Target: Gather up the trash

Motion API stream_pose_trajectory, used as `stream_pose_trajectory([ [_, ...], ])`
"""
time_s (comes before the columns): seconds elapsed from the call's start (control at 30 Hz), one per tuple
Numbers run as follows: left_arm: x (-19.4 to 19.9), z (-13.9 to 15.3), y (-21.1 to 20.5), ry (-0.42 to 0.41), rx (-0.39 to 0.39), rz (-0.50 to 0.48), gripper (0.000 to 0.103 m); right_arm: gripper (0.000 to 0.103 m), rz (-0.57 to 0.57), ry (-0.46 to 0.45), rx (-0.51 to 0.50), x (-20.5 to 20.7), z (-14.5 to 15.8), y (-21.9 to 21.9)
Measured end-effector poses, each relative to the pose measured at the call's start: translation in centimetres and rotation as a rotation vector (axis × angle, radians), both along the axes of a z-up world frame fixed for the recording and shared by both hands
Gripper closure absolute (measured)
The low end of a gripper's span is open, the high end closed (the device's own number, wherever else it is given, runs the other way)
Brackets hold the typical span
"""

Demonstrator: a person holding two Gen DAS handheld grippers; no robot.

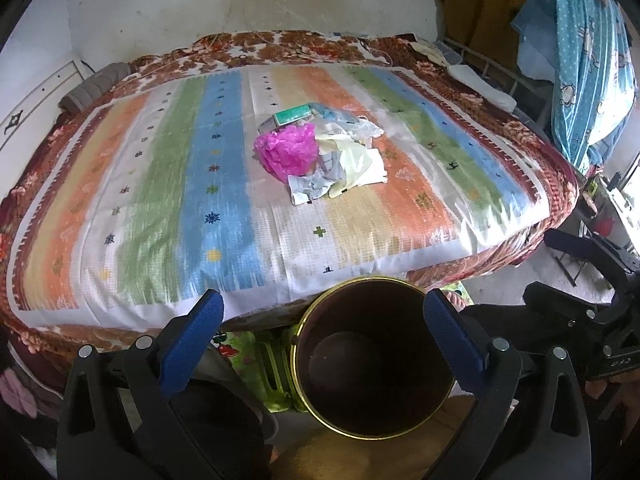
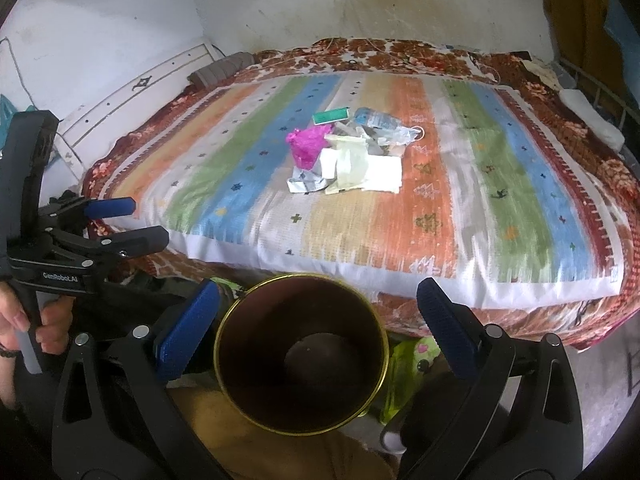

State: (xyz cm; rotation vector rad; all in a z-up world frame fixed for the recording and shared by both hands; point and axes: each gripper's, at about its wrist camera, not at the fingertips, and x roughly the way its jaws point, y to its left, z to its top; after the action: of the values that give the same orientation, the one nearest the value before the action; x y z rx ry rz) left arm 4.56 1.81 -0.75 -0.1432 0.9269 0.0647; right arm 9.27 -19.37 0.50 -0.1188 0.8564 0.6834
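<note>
A pile of trash lies mid-bed on the striped cover [image 1: 160,216]: a crumpled pink plastic bag [image 1: 287,152] [image 2: 306,146], a green box [image 1: 292,115] [image 2: 331,116], a flattened clear bottle [image 2: 376,118], crumpled white and pale yellow papers [image 1: 348,168] [image 2: 360,170]. A brown bin with a gold rim [image 1: 374,364] [image 2: 300,356] stands on the floor at the bed's near edge, empty. My left gripper [image 1: 324,332] is open, above the bin. My right gripper [image 2: 320,320] is open, also over the bin. Both hold nothing.
The bed fills the room up to the white wall [image 2: 260,4]. A grey roll [image 1: 94,88] lies at the far left corner. A blue dotted cloth [image 1: 588,60] hangs at right. Green plastic items [image 1: 256,364] sit on the floor beside the bin.
</note>
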Motion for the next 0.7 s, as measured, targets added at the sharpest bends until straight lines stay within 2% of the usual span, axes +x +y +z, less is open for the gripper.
stream_pose_trajectory([
  [0.1, 1.2, -0.4, 0.2, 0.031, -0.008, -0.001, 0.006, 0.009, 0.002, 0.009, 0.003, 0.9, 0.3, 0.4],
  [0.23, 2.8, -0.6, 0.5, 0.056, 0.036, -0.001, 0.006, 0.009, 0.003, -0.002, -0.021, 2.7, 0.8, 1.3],
  [0.37, 4.2, -1.2, 1.6, 0.088, 0.019, 0.014, 0.006, 0.009, 0.001, 0.018, -0.008, 4.6, 1.1, 1.8],
  [0.53, 6.0, -1.1, 1.8, 0.085, 0.057, -0.004, 0.006, 0.009, -0.006, -0.020, -0.021, 5.9, 1.6, 2.7],
  [0.7, 8.0, -1.9, 1.8, 0.107, 0.078, -0.021, 0.006, 0.009, -0.011, 0.008, -0.015, 7.7, 1.3, 3.5],
])
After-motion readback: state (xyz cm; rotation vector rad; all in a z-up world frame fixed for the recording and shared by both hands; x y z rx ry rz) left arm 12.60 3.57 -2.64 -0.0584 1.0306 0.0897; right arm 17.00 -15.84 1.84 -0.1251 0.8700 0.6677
